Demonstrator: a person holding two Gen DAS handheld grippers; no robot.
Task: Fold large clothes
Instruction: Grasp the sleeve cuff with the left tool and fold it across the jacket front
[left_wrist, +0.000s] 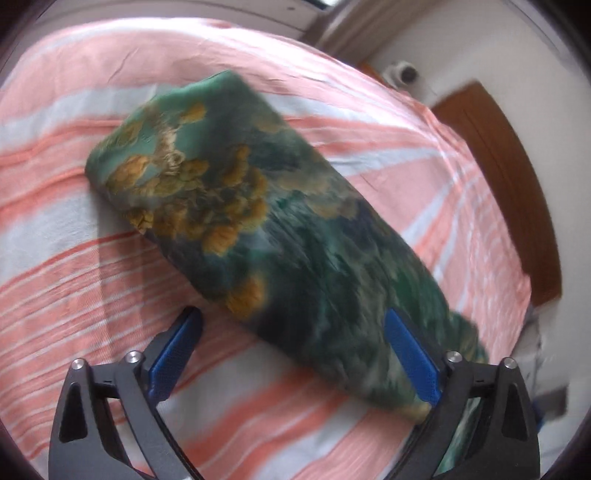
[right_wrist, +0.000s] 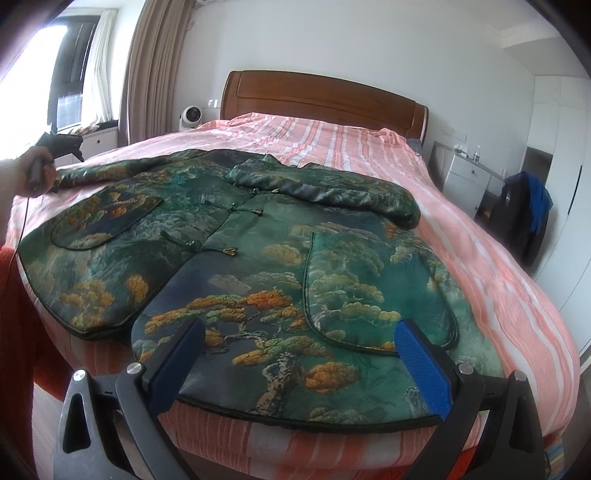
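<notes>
Centrally, a green padded jacket (right_wrist: 258, 258) printed with golden pine trees is lying front-up and spread flat across a bed (right_wrist: 498, 258) dressed in a pink-and-white striped sheet (right_wrist: 332, 140). Its front is fastened with knot buttons (right_wrist: 232, 251) running up the middle, and a large patch pocket (right_wrist: 380, 291) is sitting on each front panel. The hem is resting at the near edge of the mattress.

In the right wrist view, the right gripper (right_wrist: 299, 362) is hovering just over the hem, its blue-padded fingers (right_wrist: 424, 369) spread wide and holding nothing. At the far left of that view, a hand (right_wrist: 37, 170) is gripping the left gripper's handle beside the end of the jacket's left sleeve (right_wrist: 92, 171). The other sleeve (right_wrist: 351, 192) is lying folded across the chest area.

In the left wrist view, which is blurred, the left gripper (left_wrist: 295, 354) is looking along a sleeve (left_wrist: 240, 206) lying on the striped sheet (left_wrist: 74, 277). Its fingers (left_wrist: 173, 358) are spread wide, one on each side of the sleeve's near part, not clamping it.

Beyond the bed are standing a wooden headboard (right_wrist: 325, 99), a small white fan (right_wrist: 190, 116), beige curtains (right_wrist: 155, 66) beside a window (right_wrist: 70, 66), and a white cabinet (right_wrist: 469, 177) with a bottle (right_wrist: 477, 152) on top.
</notes>
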